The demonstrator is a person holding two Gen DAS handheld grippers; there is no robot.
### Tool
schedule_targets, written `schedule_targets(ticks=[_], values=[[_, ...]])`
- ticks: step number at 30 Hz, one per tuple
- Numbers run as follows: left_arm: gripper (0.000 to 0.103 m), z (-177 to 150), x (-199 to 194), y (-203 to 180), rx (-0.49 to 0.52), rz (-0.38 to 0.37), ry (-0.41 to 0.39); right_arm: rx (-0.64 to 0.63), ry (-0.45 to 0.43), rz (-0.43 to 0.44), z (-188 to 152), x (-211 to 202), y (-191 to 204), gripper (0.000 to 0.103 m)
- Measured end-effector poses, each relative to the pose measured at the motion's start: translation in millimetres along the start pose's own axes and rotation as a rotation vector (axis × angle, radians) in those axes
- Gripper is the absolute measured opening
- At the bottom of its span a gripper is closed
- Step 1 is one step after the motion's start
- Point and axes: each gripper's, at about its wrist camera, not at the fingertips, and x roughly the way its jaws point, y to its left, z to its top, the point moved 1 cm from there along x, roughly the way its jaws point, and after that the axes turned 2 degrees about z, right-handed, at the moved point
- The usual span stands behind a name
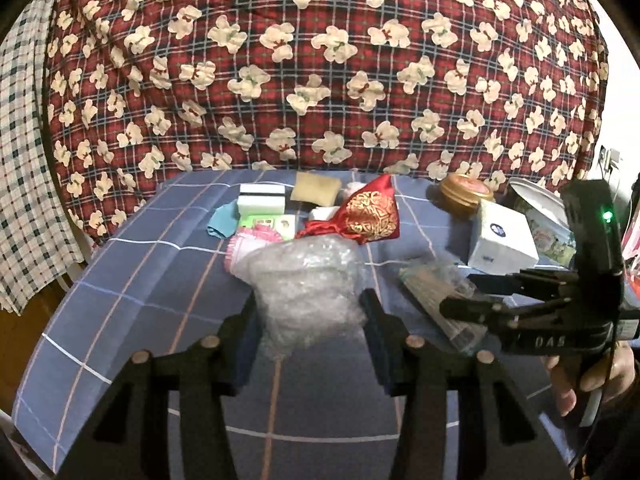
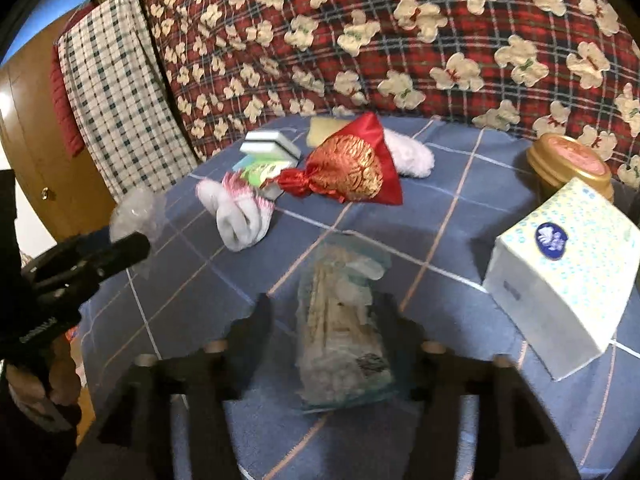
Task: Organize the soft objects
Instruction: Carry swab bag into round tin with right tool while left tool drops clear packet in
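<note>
bubble wrap (image 1: 308, 292) is sitting bunched between the fingers of the left gripper (image 1: 310, 312), which are pressing against its two sides and holding it above the blue checked sheet (image 1: 152, 280). in the right wrist view the same clear wad (image 2: 134, 212) is showing at the tip of that gripper, off the left edge of the bed. the right gripper (image 2: 326, 316) is standing with its fingers spread wide, one on each side of a clear packet of cotton swabs (image 2: 340, 336) lying flat on the sheet, apart from it on both sides. behind it a red and gold pouch (image 2: 348, 168) is lying beside a white sock with pink trim (image 2: 244, 216), a white fluffy sock (image 2: 412, 156), stacked sponges (image 2: 270, 144) and a yellow sponge (image 1: 316, 188). a tissue box (image 2: 560, 272) and a gold tin (image 2: 568, 164) are sitting to the right. a red plaid quilt with cream bears (image 1: 320, 60) is rising behind everything.
</note>
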Motion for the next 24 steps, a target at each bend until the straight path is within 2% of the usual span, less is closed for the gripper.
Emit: schedule_targets(ticks=[4,5,6,11,13,17,19,21,24], values=[[0.047,-2,-2,2,-0.013,-0.002,-0.001,-0.033,0.064,-0.040,-3,16,3,0.068],[0.047,-2,-3,2,-0.015,-0.003,-0.001,-0.036,0.080,-0.056,-5,20,2,0.065],[0.047,-2,-3,2,-0.015,-0.001,-0.001,-0.046,0.096,-0.078,-7,22,1,0.049],[0.047,-3,-6,0,-0.006,-0.005,-0.009,-0.077,0.071,-0.105,-9,14,3,0.044],[0.047,0,-9,-6,0.005,-0.001,-0.021,-0.089,0.012,-0.102,-5,2,6,0.044],[0.047,14,-14,-27,0.019,-0.017,-0.058,-0.115,-0.208,-0.084,5,-47,10,0.044],[0.047,22,-17,-39,0.029,-0.033,-0.085,-0.154,-0.340,-0.130,6,-76,11,0.044],[0.047,32,-18,-54,0.043,-0.055,-0.118,-0.174,-0.434,-0.169,6,-99,5,0.044],[0.047,45,-16,-85,0.076,-0.100,-0.166,-0.157,-0.536,-0.254,6,-127,-20,0.044]])
